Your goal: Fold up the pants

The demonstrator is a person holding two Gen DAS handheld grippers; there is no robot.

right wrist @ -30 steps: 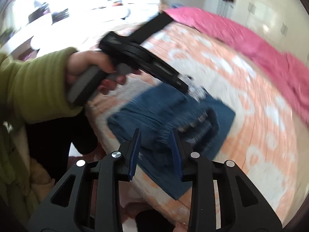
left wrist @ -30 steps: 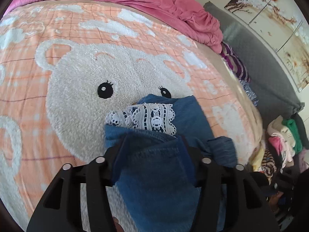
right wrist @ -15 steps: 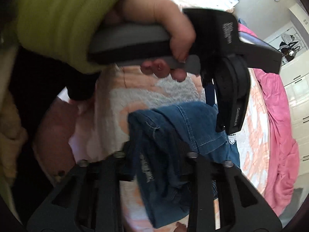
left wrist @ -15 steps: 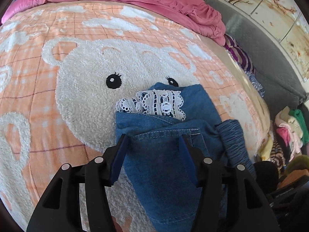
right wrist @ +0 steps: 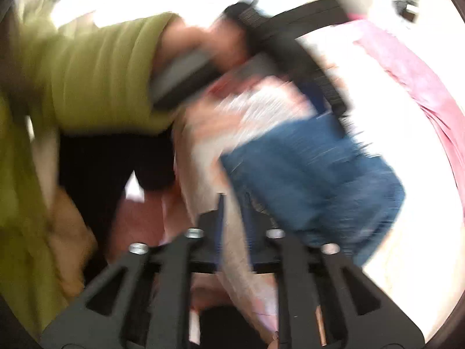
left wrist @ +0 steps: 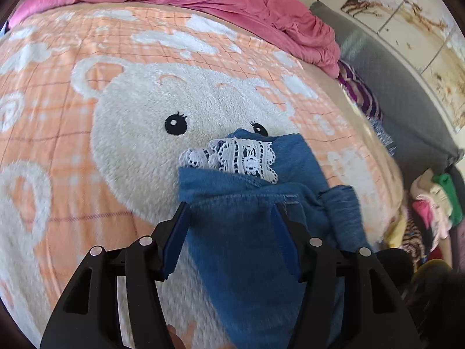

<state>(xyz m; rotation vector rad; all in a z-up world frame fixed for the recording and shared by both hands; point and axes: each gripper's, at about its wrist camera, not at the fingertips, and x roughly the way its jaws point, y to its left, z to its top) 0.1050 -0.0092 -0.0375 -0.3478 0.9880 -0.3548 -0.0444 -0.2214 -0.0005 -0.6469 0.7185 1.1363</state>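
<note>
Left wrist: left gripper (left wrist: 229, 224) opening astride denim pants (left wrist: 250, 250) (lace-trimmed); right gripper (right wrist: 232, 209) opening, empty.

The pants (left wrist: 250, 232) are matt blue denim with white lace trim; the blanket (left wrist: 116, 93) beneath looks fluffy, perhaps fleece.

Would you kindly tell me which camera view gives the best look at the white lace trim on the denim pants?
The left wrist view: the lace trim lies sharp and unobstructed on the folded pants, beyond the gripper. The right wrist view is motion-blurred; it shows the pants as a blue smear, and no lace can be made out.
</note>
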